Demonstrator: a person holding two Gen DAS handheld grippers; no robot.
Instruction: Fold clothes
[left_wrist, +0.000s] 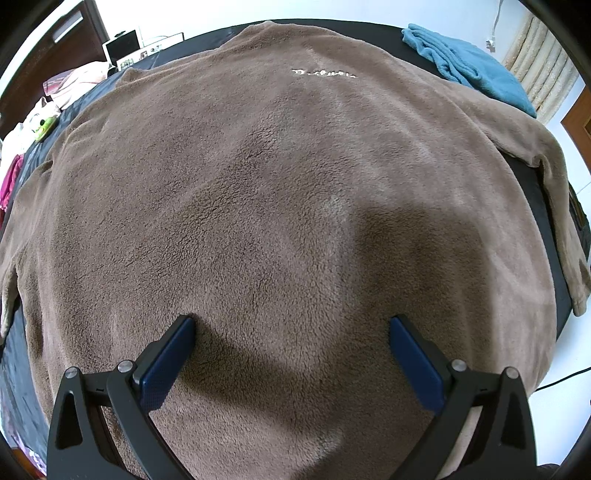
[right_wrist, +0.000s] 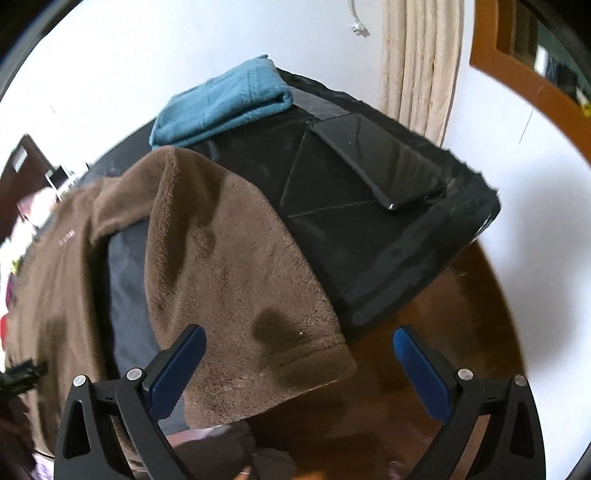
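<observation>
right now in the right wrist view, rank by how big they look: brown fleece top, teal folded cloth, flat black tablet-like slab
1. brown fleece top, though nearest the camera
2. flat black slab and teal folded cloth look alike; unranked

A home bedroom: curtain (right_wrist: 421, 66), wooden door (left_wrist: 79, 27), clothes (left_wrist: 20, 147) piled about.

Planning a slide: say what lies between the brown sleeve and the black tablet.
Right wrist view: only bare black table cover separates the brown fleece sleeve from the black tablet.
</observation>
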